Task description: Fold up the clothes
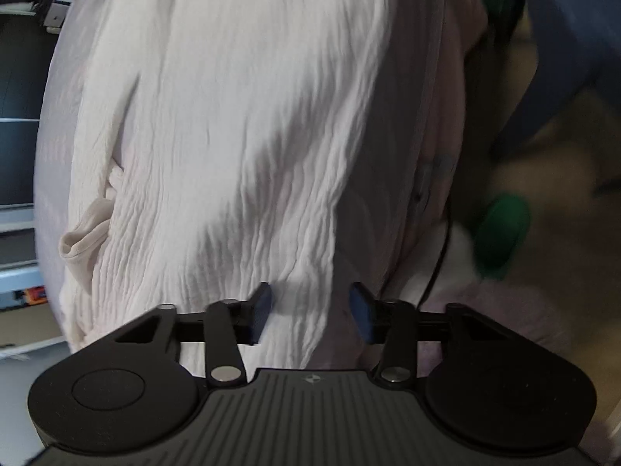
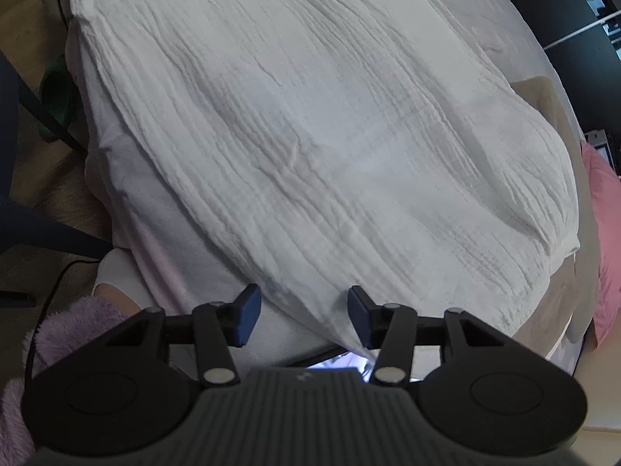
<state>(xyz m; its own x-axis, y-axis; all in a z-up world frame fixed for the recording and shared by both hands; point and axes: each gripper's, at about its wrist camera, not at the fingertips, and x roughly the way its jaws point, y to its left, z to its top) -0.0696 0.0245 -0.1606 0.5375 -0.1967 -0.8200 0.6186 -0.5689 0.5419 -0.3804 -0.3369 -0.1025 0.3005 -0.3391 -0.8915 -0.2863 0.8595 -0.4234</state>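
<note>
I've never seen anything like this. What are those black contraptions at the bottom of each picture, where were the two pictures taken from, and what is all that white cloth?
Each black contraption is a hand-held gripper: a person carries one in each hand, with no robot arm involved. A wide-angle camera on each looks forward along its two blue-padded fingers, which is why the pictures bulge. One picture comes from the left gripper, the other from the right gripper. Both stand open with a gap between the pads, holding nothing. In front of them lies a white crinkled garment, spread out for folding. A pink cloth lies at its edge, purple fluffy fabric sits near the right gripper, and a blurred green object shows at the side.
</note>
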